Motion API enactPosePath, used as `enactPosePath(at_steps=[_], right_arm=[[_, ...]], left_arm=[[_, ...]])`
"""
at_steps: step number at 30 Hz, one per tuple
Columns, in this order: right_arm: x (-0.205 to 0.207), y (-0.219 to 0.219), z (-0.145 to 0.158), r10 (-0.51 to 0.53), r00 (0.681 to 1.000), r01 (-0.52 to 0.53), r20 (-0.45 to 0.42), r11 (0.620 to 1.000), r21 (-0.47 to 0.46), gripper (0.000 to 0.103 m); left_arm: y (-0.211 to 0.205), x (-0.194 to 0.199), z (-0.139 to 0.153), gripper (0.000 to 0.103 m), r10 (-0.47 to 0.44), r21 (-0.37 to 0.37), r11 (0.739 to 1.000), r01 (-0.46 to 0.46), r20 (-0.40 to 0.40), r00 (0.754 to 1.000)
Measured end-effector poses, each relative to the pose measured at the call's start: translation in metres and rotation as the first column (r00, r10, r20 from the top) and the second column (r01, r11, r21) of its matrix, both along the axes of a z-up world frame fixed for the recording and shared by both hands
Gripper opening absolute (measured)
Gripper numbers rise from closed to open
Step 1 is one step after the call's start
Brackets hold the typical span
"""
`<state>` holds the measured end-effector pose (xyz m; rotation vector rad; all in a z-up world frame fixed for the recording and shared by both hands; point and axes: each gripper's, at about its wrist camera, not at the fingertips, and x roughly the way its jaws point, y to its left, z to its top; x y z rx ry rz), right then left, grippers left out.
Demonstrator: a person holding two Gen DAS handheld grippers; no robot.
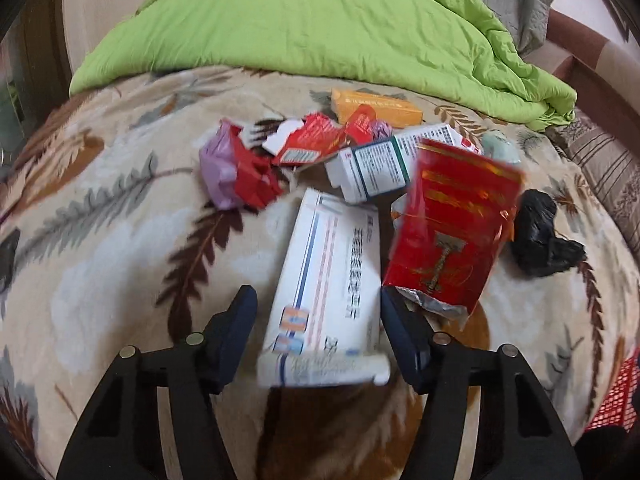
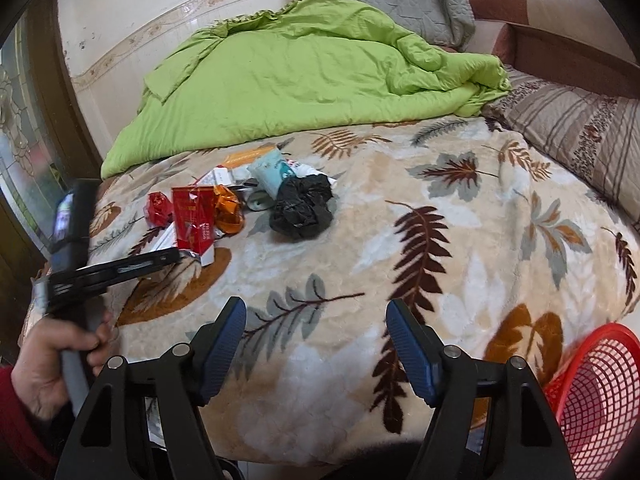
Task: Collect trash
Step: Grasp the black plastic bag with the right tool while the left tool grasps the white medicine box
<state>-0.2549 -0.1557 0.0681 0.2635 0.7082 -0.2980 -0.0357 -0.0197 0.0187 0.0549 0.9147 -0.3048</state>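
A pile of trash lies on the leaf-patterned blanket (image 1: 100,216). In the left wrist view my left gripper (image 1: 318,302) is open, its fingers either side of a long white box (image 1: 332,280), not touching it. A red foil packet (image 1: 452,220) leans by the right finger. Behind lie a white-green box (image 1: 380,164), an orange box (image 1: 376,108), red wrappers (image 1: 304,140), a purple wrapper (image 1: 216,168) and a black bag (image 1: 540,240). My right gripper (image 2: 316,318) is open and empty above bare blanket, nearer than the black bag (image 2: 302,210) and the red packet (image 2: 194,218).
A red mesh basket (image 2: 596,396) stands at the bed's near right edge, also seen in the left wrist view (image 1: 616,392). A green quilt (image 2: 288,72) and pillows (image 2: 576,136) lie at the back. The left gripper's body (image 2: 112,270) and hand show at the left.
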Motion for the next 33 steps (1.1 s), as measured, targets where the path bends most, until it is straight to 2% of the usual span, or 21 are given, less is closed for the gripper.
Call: enactPosePath(at_steps=[2, 7, 13, 17, 19, 20, 21, 22, 25, 29, 33], right_arm=[[0.006, 0.002, 0.001, 0.02, 1.0, -0.02, 0.012, 1.0, -0.001, 0.077], [0.042, 0.002, 0.003, 0.056, 0.998, -0.055, 0.02, 0.998, -0.014, 0.077], [0.111, -0.028, -0.014, 0.007, 0.998, -0.002, -0.066, 0.998, 0.071, 0.077], [0.148, -0.044, -0.038, -0.045, 0.989, 0.057, -0.143, 0.996, 0.076, 0.077], [0.156, -0.05, -0.047, -0.044, 0.986, 0.06, -0.161, 0.993, 0.097, 0.076], [0.159, -0.052, -0.05, -0.047, 0.985, 0.065, -0.164, 0.992, 0.112, 0.072], [0.16, -0.053, -0.052, -0.046, 0.985, 0.065, -0.166, 0.992, 0.112, 0.065], [0.161, -0.052, -0.054, -0.032, 0.986, 0.05, -0.166, 0.993, 0.108, 0.063], [0.156, -0.05, -0.051, -0.009, 0.989, 0.024, -0.145, 0.995, 0.099, 0.055], [0.144, -0.046, -0.044, 0.002, 0.993, 0.009, -0.116, 0.996, 0.091, 0.051], [0.132, -0.041, -0.03, -0.007, 0.998, 0.011, -0.064, 0.998, 0.057, 0.051]], left_arm=[[0.003, 0.003, -0.001, 0.056, 0.012, -0.009, 1.0, -0.012, 0.005, 1.0], [0.013, -0.006, 0.003, 0.055, -0.006, -0.031, 0.999, 0.006, 0.008, 1.0], [0.03, -0.016, 0.005, 0.056, -0.014, -0.06, 0.998, 0.014, 0.001, 1.0], [0.031, -0.009, 0.003, 0.056, 0.003, -0.075, 0.997, -0.004, -0.007, 1.0], [0.027, -0.006, 0.001, 0.061, 0.004, -0.057, 0.998, -0.004, -0.002, 1.0], [0.023, -0.005, 0.0, 0.065, 0.004, -0.049, 0.999, -0.004, 0.001, 1.0], [0.021, -0.004, -0.001, 0.065, 0.005, -0.042, 0.999, -0.005, 0.005, 1.0], [0.019, -0.004, -0.001, 0.065, 0.007, -0.029, 1.0, -0.007, 0.013, 1.0], [0.014, -0.005, -0.001, 0.054, 0.009, 0.006, 1.0, -0.009, 0.034, 0.999], [0.019, -0.01, 0.004, 0.054, 0.006, -0.04, 0.999, -0.005, 0.039, 0.999], [0.03, -0.02, 0.015, 0.054, 0.007, -0.118, 0.993, 0.0, 0.058, 0.998]])
